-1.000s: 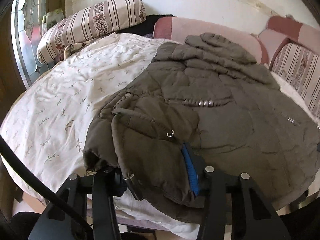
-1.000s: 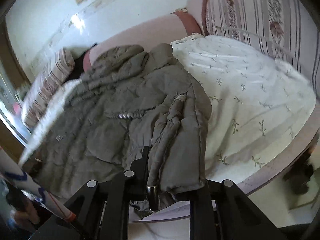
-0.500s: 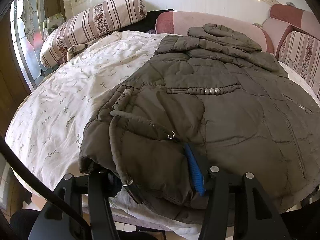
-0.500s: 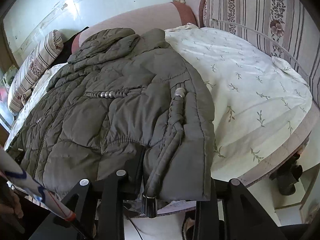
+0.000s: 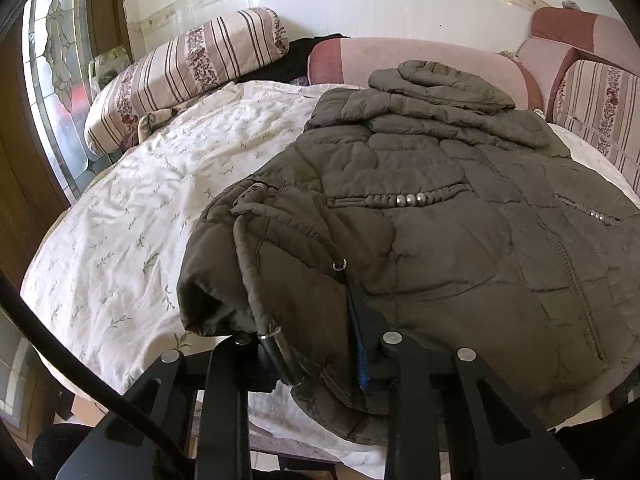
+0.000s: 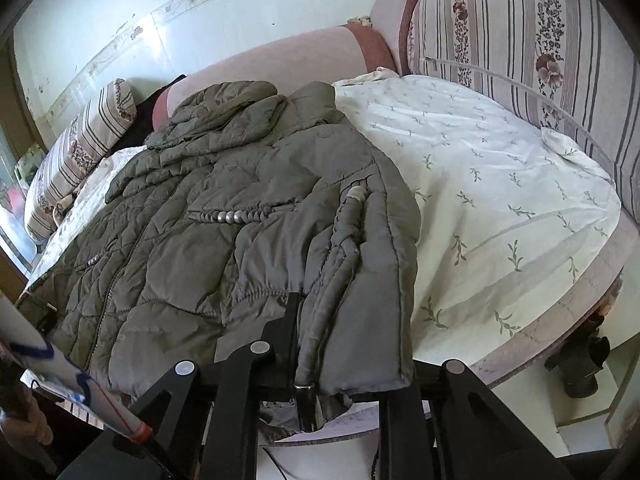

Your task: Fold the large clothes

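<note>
My left gripper [image 5: 304, 344] has its 2 fingers closed on the near left corner of the olive quilted jacket [image 5: 460, 240], the blue-padded finger [image 5: 358, 344] pressing into the hem and a dark drawstring [image 5: 256, 280] with a metal end trailing down between them. My right gripper [image 6: 348, 340] is clamped the same way on the opposite near corner, where the jacket [image 6: 224, 220] folds over its fingers and a second cord [image 6: 340, 256] hangs to a metal tip. From both corners the jacket spreads away flat across the white leaf-print sheet [image 5: 132, 220] of the bed, front up, a row of silver snaps [image 5: 408, 200] across its middle and its hood [image 5: 440, 84] bunched at the far end against the pink headboard cushion [image 5: 400, 56]. A striped bolster pillow [image 5: 188, 68] lies at the far left corner, and striped upholstery [image 6: 520, 40] runs along the right side.
</note>
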The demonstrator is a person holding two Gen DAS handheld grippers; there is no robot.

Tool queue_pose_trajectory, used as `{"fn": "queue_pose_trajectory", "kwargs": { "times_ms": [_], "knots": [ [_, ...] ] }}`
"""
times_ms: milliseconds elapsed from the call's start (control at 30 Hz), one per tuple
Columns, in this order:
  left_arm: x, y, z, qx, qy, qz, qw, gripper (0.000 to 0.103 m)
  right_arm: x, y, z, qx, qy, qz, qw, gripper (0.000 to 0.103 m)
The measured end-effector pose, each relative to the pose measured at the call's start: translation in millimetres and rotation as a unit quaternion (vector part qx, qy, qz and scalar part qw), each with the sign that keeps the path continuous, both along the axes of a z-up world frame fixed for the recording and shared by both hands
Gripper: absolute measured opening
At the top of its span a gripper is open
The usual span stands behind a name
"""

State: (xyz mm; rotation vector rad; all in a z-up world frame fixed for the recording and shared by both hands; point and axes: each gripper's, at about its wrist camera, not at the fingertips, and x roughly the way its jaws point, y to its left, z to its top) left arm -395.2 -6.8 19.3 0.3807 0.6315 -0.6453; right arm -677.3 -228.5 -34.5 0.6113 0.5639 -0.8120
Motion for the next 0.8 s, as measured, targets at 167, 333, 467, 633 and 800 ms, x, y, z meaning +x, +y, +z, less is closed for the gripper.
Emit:
{"fn": "queue_pose_trajectory", "kwargs": {
  "times_ms": [167, 333, 467, 633, 800],
  "knots": [
    [-2.2, -2.1, -0.6, 0.007, -0.007, 0.002, 0.9999, 0.025, -0.6, 0.7, 3.1, -0.007, -0.003, -0.002, 1.0, 0.018],
    [-4.8, -3.1, -1.4, 0.013, -0.014, 0.003, 0.9998, 0.025, -1.1, 3.6, 6.1, -0.025, 0.003, 0.001, 1.0, 0.018],
    [-6.1, -3.4, -1.0, 0.015, -0.017, 0.005, 0.9997, 0.025, -2.1, 6.7, 9.0, -0.032, -0.003, 0.001, 0.999, 0.017],
    [-8.9, -2.7, -0.2, 0.015, -0.021, 0.007, 0.9996, 0.024, -4.5, 7.7, 11.1, -0.034, -0.01, 0.002, 0.999, 0.016],
    [-13.1, -2.8, 2.6, 0.016, -0.027, 0.005, 0.9995, 0.023, -6.8, 7.6, 13.7, -0.036, -0.018, 0.004, 0.999, 0.015]
  ]
}}
